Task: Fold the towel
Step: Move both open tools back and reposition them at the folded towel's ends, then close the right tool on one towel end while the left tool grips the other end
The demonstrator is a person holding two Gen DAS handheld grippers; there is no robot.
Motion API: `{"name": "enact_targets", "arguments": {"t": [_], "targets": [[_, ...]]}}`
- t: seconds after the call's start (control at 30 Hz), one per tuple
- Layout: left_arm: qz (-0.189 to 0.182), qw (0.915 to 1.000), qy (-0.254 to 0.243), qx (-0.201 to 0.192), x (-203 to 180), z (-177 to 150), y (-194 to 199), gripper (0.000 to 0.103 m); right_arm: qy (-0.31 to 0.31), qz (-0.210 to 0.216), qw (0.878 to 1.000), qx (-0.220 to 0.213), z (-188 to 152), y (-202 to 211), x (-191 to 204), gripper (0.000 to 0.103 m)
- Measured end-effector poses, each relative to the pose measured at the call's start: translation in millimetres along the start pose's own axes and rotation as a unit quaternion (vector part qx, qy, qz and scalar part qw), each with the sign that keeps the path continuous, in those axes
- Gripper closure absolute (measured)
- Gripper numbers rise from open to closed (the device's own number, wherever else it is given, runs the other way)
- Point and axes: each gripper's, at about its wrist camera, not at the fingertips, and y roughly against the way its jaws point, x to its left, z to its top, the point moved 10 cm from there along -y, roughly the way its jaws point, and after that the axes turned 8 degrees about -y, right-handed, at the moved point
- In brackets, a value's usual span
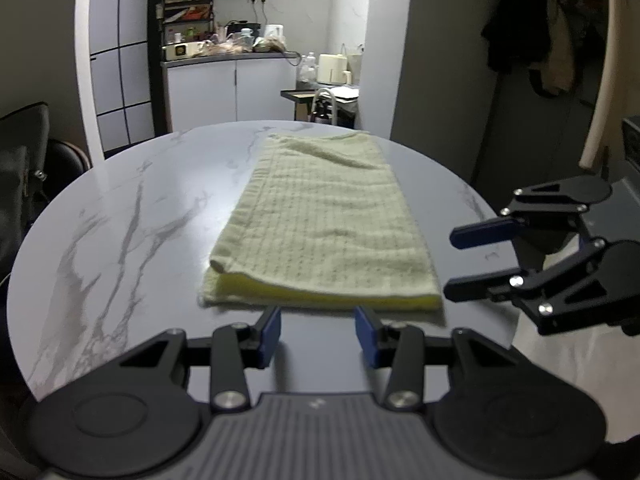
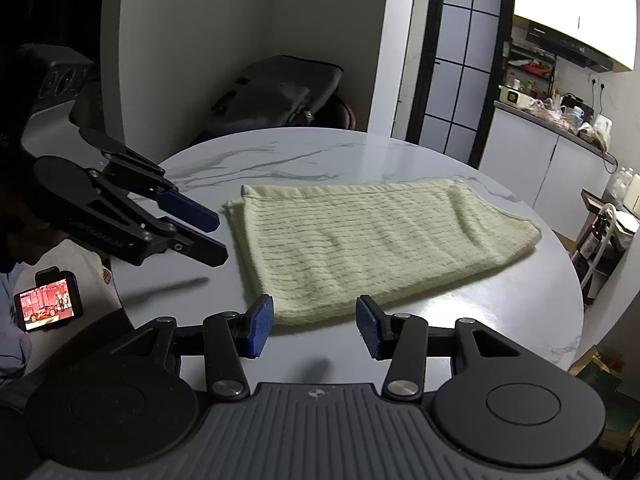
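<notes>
A pale yellow-green towel [image 1: 328, 224] lies folded in two layers on the round marble table [image 1: 120, 240]. Its near short edge shows both layers. My left gripper [image 1: 318, 334] is open and empty, just short of that near edge. My right gripper [image 1: 456, 264] is open and empty, hovering beside the towel's near right corner. In the right wrist view the towel [image 2: 372, 236] lies lengthwise across the table [image 2: 320, 152], my right gripper [image 2: 314, 326] is open at its long near edge, and the left gripper [image 2: 218, 236] is open by its left short edge.
A dark bag [image 2: 276, 92] sits on a chair beyond the table. A kitchen counter [image 1: 228, 56] with clutter stands behind. A phone [image 2: 48, 304] with a lit screen is at the lower left, off the table. Dark clothes [image 1: 524, 28] hang at the right.
</notes>
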Motion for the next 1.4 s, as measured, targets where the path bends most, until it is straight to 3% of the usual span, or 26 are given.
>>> {"name": "enact_targets", "arguments": {"t": [0.37,0.4,0.43,0.53,1.4], "targets": [[0.017,0.9998,0.0,0.007,5,-1,-2,0.058,0.03,0.041,0.999,0.019,-9,-11,20,0.056],[0.017,0.9998,0.001,0.007,5,-1,-2,0.058,0.029,0.044,0.998,0.02,-8,-11,19,0.062],[0.018,0.9998,0.001,0.008,5,-1,-3,0.058,0.028,0.047,0.998,0.022,-8,-11,18,0.076],[0.018,0.9998,-0.003,0.009,4,0,-3,0.058,0.035,0.045,0.998,0.027,-9,-11,14,0.092],[0.01,0.9962,-0.086,-0.003,0,4,-9,0.057,0.015,-0.016,0.999,0.03,-27,20,-26,0.094]]}}
